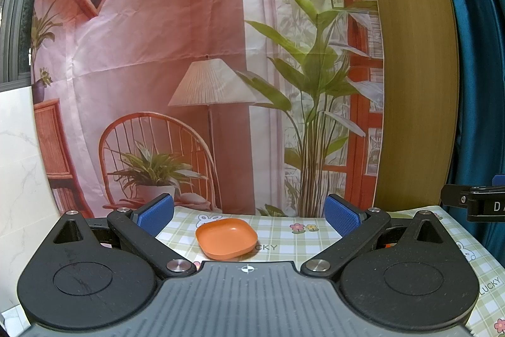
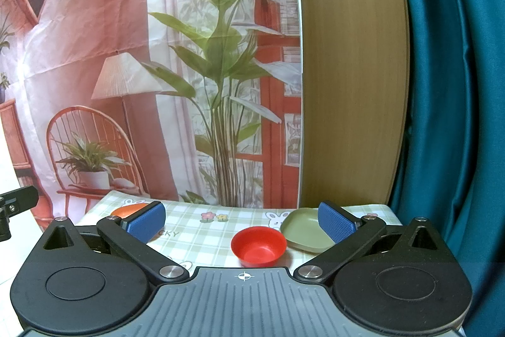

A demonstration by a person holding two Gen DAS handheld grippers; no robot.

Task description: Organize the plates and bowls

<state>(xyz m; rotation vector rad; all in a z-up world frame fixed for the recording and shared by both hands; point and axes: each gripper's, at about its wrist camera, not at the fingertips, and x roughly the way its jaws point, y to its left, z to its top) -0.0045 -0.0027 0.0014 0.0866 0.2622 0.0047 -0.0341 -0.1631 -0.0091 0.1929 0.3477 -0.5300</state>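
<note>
Blue-padded left tool (image 1: pixel 249 215) & right tool (image 2: pixel 241 220) both spread wide, empty, w/ orange plate (image 1: pixel 226 238) & red bowl (image 2: pixel 258 246) untouched.

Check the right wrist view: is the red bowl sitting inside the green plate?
No. The red bowl stands on the checked tablecloth beside the green plate, to its left, not in it.

Left tongs (image 1: pixel 249 215) and right tongs (image 2: pixel 241 218) identical: black linkage arms, silver pivot screws, blue textured pads (image 1: pixel 342 215), round black discs, grey ribbed body with white crosshair mark (image 2: pixel 243 276). Left disc scuffed.
</note>
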